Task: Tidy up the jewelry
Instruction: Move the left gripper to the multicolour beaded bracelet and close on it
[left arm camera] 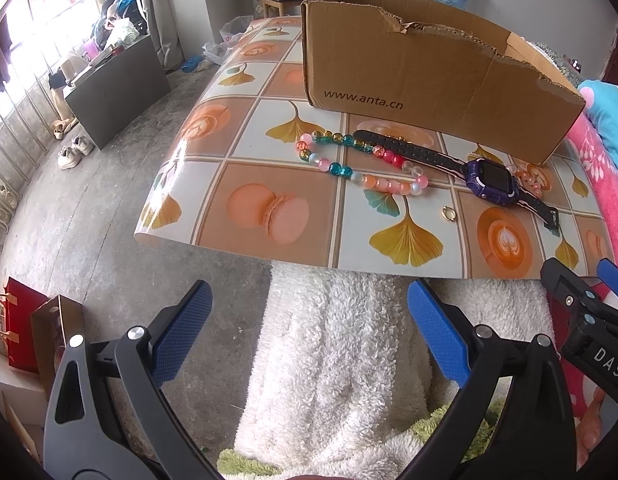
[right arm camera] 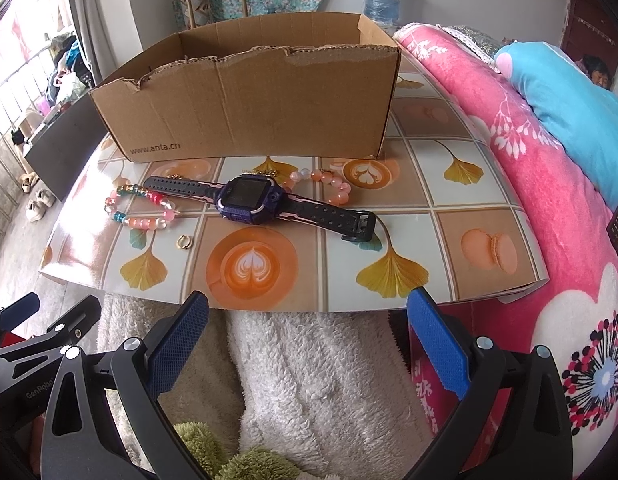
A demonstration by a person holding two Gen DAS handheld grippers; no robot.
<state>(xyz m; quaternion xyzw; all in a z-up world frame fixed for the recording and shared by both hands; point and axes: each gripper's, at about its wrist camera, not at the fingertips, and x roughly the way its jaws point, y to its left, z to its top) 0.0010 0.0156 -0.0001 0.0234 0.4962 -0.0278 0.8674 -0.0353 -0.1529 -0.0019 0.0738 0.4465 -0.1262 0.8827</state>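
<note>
Two grippers, left (left arm camera: 309, 328) and right (right arm camera: 307, 332), fingers spread wide, empty. Watch (right arm camera: 251, 200) at 12 o'clock from right; cardboard box (right arm camera: 249, 116) beyond; bead bracelet (right arm camera: 143, 210) at 10.

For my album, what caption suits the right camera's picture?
Open right gripper faces a purple watch, bead bracelets and cardboard box.

L wrist cam: low, off table's near edge, faces cardboard box (left arm camera: 429, 68) from its left-front | R wrist cam: same height, box (right arm camera: 249, 108) nearly head-on | both share box, watch (left arm camera: 491, 178) (right arm camera: 249, 200), tabletop in front.
</note>
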